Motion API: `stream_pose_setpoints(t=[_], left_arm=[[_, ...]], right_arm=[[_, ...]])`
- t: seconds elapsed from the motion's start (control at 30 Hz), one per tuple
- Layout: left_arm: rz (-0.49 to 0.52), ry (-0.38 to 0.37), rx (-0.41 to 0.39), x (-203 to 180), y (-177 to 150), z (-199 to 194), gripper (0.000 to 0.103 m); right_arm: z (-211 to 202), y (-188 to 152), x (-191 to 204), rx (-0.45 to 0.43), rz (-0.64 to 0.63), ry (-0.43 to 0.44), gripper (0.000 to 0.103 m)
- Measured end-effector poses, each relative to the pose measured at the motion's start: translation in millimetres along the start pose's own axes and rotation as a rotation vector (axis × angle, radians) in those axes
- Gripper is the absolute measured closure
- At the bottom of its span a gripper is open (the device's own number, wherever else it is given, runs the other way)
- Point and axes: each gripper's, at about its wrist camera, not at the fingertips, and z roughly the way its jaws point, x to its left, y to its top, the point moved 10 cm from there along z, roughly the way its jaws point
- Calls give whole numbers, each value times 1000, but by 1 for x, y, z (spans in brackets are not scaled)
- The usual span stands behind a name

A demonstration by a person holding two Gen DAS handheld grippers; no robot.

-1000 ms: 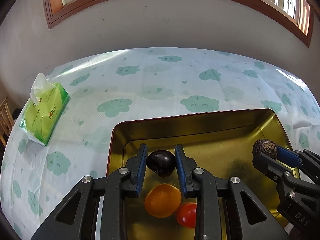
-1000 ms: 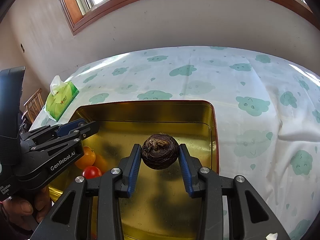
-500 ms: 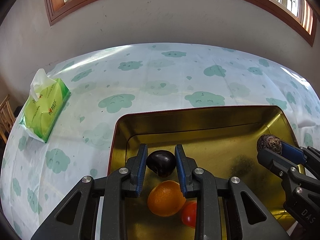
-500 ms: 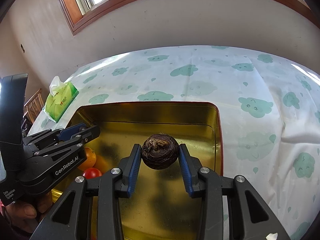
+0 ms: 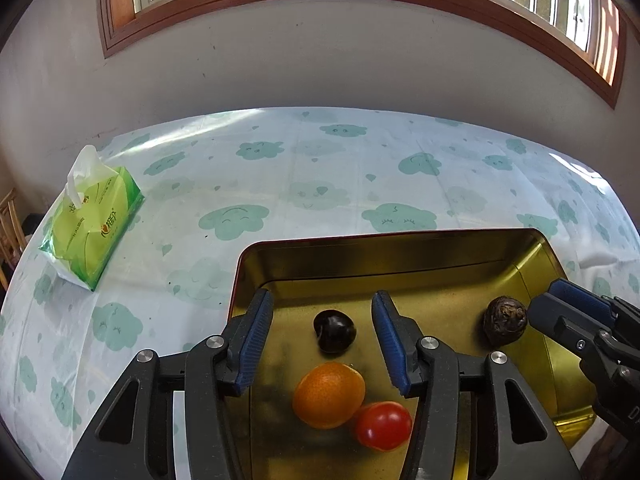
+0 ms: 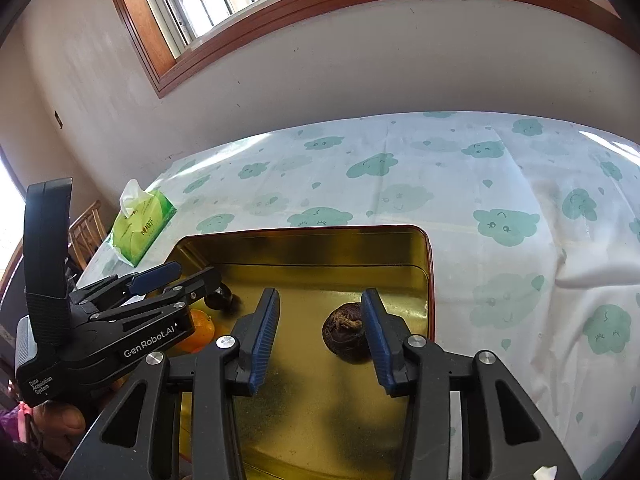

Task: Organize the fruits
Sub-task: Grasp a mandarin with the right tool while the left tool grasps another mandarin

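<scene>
Fruits lie in the gold tin tray (image 5: pixel 400 256): we see a dark plum (image 5: pixel 334 330), an orange (image 5: pixel 329 395) touching a red tomato (image 5: pixel 383 426), and a brown wrinkled fruit (image 6: pixel 346 334) at the right. Our left gripper (image 5: pixel 323 344) is spread wide around the plum, gripping nothing; our right gripper (image 6: pixel 320 336) gapes too, its right finger just beside the wrinkled fruit. A green tissue pack (image 5: pixel 94 226) rests far left on the cloud-print tablecloth (image 5: pixel 320 176)

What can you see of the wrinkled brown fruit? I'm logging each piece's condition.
The brown fruit is roundish, dark brown, with a rough, wrinkled skin and a pale dried tuft on top. It sits on the floor of the gold tin, near its right wall. The right tongs stand open around it, the right pad close beside it; contact can't be judged. It lies apart from the other fruits.
</scene>
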Motion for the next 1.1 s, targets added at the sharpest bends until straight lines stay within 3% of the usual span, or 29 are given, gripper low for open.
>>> stream_pose_setpoints(t=[0.27, 0.43, 0.53, 0.77, 0.8, 0.87, 0.93, 1.0, 1.03, 1.1], left_arm=[[52, -43, -237, 3, -2, -69, 35], [85, -64, -284, 13, -33, -103, 34], [63, -99, -284, 23, -64, -117, 34], [48, -219, -168, 22, -141, -127, 34], [54, -238, -155, 18, -148, -129, 34], [77, -262, -147, 9, -158, -136, 34], [104, -270, -140, 0, -163, -139, 34], [114, -281, -118, -7, -167, -136, 34], [113, -280, -110, -9, -168, -134, 34], [78, -294, -112, -10, -168, -134, 34]], right_arm=[[-78, -26, -1, -137, -5, 65, 57], [-115, -73, -14, -122, -36, 18, 57], [-131, -102, -22, -108, -32, 8, 57], [-123, -147, -24, -24, -32, -11, 56], [-121, -149, -22, -16, -47, -21, 54], [-115, -150, -17, -13, -86, -47, 40], [-103, -153, -15, 33, -118, -72, 41], [-92, -157, -13, 73, -140, -85, 48], [-85, -161, -13, 104, -137, -75, 65], [-84, -160, -14, 92, -134, -85, 67]])
